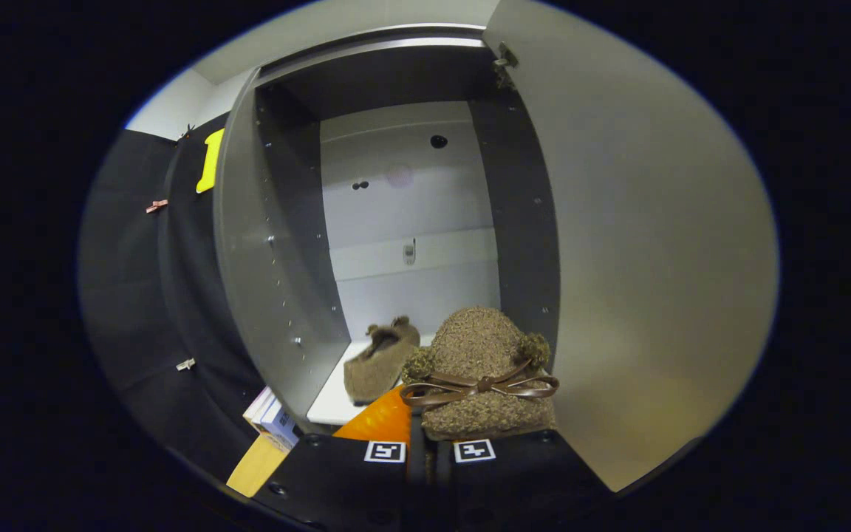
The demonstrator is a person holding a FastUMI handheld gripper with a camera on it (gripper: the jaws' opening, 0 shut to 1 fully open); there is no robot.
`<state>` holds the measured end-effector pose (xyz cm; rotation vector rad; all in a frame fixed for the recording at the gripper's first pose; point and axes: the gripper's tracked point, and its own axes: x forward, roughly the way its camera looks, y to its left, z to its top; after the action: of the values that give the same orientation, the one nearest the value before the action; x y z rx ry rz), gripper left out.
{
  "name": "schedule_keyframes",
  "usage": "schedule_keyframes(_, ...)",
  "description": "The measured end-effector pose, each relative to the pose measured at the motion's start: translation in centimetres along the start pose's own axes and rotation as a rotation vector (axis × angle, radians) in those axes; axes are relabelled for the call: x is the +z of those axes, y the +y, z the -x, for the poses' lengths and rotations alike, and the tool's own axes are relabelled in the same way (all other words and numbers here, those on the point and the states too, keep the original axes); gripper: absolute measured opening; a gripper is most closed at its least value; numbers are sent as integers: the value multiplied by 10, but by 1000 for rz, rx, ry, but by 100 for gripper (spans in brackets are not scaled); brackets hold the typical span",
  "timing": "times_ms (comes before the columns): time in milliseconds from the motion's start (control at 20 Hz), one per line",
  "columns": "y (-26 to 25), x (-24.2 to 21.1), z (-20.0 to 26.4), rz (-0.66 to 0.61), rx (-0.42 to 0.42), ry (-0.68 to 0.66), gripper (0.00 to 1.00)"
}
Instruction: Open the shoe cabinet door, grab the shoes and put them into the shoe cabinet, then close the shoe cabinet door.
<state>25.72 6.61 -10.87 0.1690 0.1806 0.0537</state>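
The gripper [427, 432] has its jaws drawn nearly together, clamped on the heel end of a fuzzy brown shoe [479, 369], which stands up from the fingers with its brown ribbon bow [479, 386] facing the camera. Whether both fingers press the fabric evenly is hard to tell, as the shoe hides the tips. Just ahead, at about eleven o'clock from the held shoe, its mate [381, 358] lies tilted on the white bottom shelf [329, 403] of the shoe cabinet [411, 199]. The cabinet door [647, 258] stands swung wide at three o'clock. At eight o'clock from the fingers, outside the cabinet, some books [270, 415] and a wooden piece [257, 464] lie near the base.

By my reading, the door step is done, one shoe is in, and the second is being carried in. The next move calls for reaching forward over the shelf edge, setting this shoe down beside its mate, then letting go and backing out before swinging the door closed.
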Motion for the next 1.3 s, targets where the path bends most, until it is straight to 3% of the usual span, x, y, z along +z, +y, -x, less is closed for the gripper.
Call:
schedule_keyframes(200,-3,10,-71,-12,0,70,9)
schedule_keyframes(750,-30,-40,-232,81,-53,211,9)
schedule_keyframes(1100,-37,-80,-277,99,-101,299,10)
schedule_keyframes(1200,-35,-85,-275,97,-108,322,16)
schedule_keyframes(1300,-30,-89,-268,90,-100,355,28)
